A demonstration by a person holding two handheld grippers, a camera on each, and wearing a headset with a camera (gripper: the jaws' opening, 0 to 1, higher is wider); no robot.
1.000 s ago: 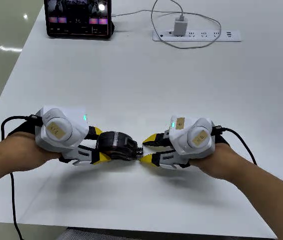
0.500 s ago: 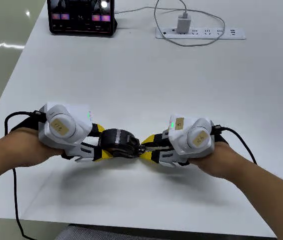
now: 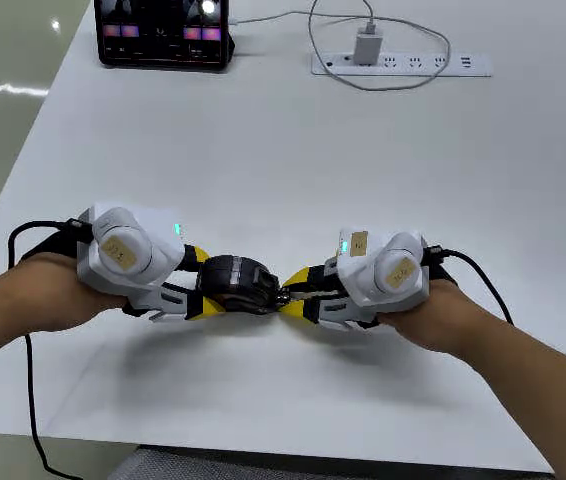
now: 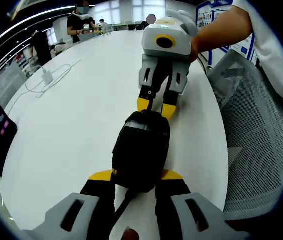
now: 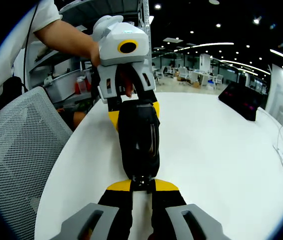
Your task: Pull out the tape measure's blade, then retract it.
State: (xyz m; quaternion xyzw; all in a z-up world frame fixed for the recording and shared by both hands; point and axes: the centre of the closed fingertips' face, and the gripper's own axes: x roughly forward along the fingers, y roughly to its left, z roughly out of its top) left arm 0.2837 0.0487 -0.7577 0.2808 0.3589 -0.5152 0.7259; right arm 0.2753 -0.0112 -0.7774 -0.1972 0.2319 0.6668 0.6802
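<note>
- tape measure (image 3: 235,284) lies near the table's (image 3: 383,160) near edge, long axis left-right, between both grippers
- left gripper (image 3: 201,288): jaws clamped on the case's left end
- right gripper (image 3: 294,294): jaws pinching the blade tip (image 5: 142,180) at the case's right end; blade not out yet
- pull should run rightward, away from the case

Your head view is bright, sharp and evenly lit from overhead; soft shadows lie on the white table (image 3: 263,150) and glare spots the glossy floor (image 3: 3,95). Your gripper views bow at the edges; ceiling lights (image 5: 216,46) shine against a dark hall
</note>
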